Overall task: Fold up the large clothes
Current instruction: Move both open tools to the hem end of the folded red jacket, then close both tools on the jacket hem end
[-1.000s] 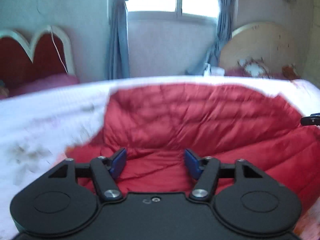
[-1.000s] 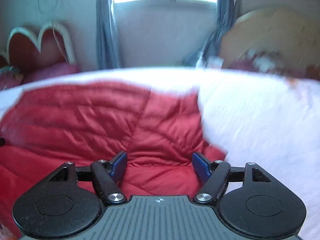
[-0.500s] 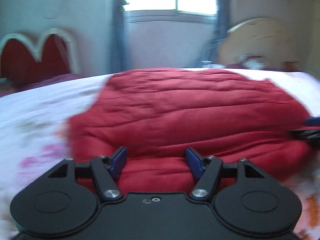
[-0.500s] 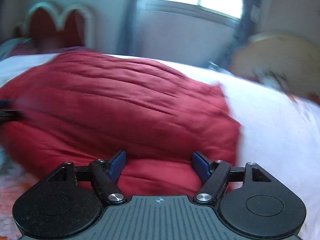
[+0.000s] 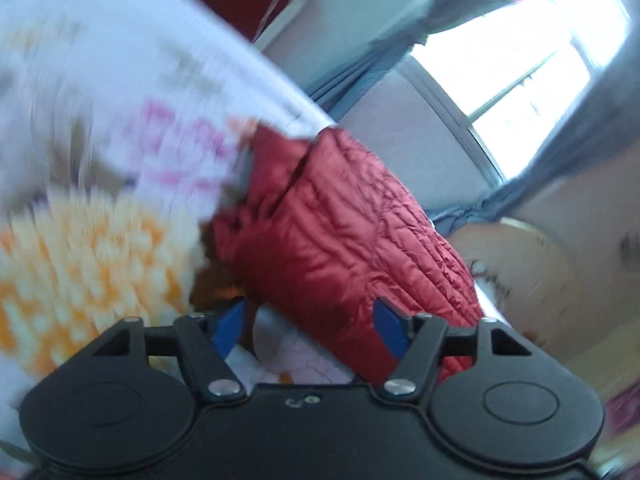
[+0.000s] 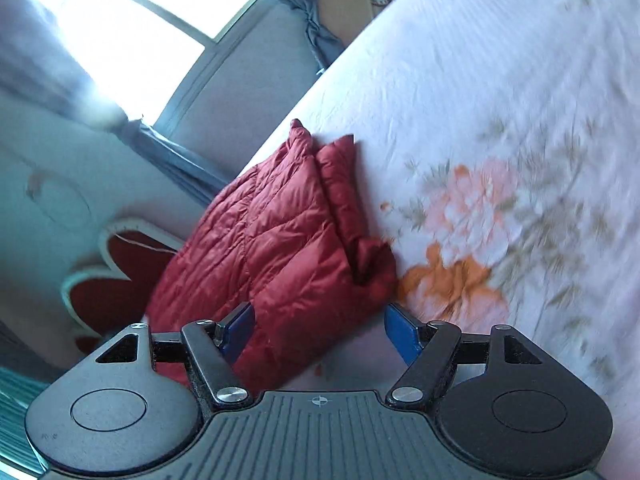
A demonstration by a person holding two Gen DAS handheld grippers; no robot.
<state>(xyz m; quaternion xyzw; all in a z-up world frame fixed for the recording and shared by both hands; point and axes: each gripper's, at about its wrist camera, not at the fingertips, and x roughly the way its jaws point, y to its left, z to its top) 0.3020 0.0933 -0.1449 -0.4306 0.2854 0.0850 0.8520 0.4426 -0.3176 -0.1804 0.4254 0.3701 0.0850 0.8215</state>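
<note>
The red quilted jacket (image 5: 348,236) lies bunched on the bed, on a white sheet (image 5: 120,92) printed with pink and orange flowers. Both my wrist views are rolled hard, so the bed runs as a slope across each one.

My left gripper (image 5: 310,326) has its blue pads spread apart. Its jaws opened a little and then eased back slightly just now. The near corner of the jacket reaches in between them, next to the right-hand pad (image 5: 390,330), but the pads are not pressed together on it; bare sheet shows through the gap beside the other pad. The sheet to the left of the jacket is blurred.

My right gripper (image 6: 320,330) is also spread wide. The jacket's lower edge passes in front of its left-hand pad (image 6: 240,332) and partly fills the gap, while the right-hand pad stands clear over the sheet (image 6: 500,100). I cannot tell whether that left pad touches the fabric. From this side the jacket shows a folded sleeve or flap along its edge next to an orange flower print.

Behind the bed I see a bright window (image 6: 136,24) with grey-blue curtains (image 6: 316,28), and a red heart-shaped headboard with a white rim (image 6: 116,276)
</note>
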